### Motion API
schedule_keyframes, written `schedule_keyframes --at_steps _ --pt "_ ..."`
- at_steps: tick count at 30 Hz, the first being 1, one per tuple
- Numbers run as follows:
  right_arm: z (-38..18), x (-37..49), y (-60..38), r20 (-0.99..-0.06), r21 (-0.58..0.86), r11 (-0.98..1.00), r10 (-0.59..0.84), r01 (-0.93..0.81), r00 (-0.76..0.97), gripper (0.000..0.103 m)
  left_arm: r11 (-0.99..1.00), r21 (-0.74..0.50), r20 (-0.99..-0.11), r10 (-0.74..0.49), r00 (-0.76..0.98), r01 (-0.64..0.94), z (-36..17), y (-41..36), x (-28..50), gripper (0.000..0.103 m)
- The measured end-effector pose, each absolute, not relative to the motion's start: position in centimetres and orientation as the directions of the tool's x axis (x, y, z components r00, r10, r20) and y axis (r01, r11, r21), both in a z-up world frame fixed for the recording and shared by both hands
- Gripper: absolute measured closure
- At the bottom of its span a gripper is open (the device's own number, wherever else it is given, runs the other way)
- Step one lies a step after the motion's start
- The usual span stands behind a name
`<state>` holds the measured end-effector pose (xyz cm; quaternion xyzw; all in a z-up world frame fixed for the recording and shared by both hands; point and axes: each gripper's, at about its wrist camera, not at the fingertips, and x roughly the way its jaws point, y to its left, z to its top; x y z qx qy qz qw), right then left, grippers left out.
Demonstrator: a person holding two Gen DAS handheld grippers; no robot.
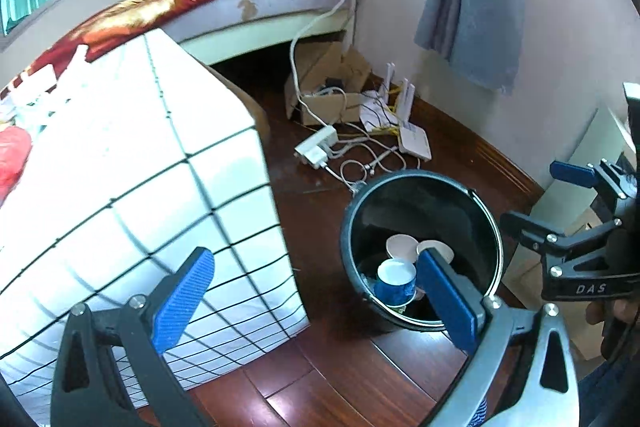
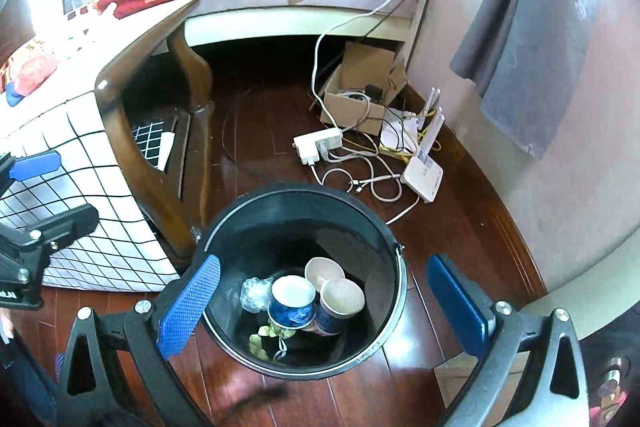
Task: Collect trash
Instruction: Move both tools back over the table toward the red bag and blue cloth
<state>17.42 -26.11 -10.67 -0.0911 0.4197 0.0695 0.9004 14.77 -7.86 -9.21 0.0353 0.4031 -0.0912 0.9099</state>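
Right wrist view: right gripper [image 2: 326,311] spread wide, empty, hanging right over the bin [image 2: 224,227] with paper cups [image 2: 294,301] inside. Left gripper [image 1: 316,299] also gaping, empty, off to the bin's left, so right's closer.

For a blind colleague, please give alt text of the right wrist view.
An open claw hangs above a black bin holding three paper cups and scraps. Behind it, on a dark wood floor, lie a router, cables and a cardboard box.
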Motion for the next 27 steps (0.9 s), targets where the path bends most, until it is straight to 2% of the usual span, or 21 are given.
schedule_keyframes --at_steps 19,27 --pt "-4.7 16.3 -19.3 -0.655 -0.085 0.940 0.196 -0.330 0.729 0.000 0.999 -0.015 -0.638 -0.035 0.769 0.034 -3.2 0.1 10.3 0.001" --pt "-1.6 16.7 -12.5 -0.587 -0.041 0.900 0.330 -0.434 0.739 0.000 0.994 -0.036 -0.613 0.056 0.788 -0.099 -1.5 8.6 8.1 0.001"
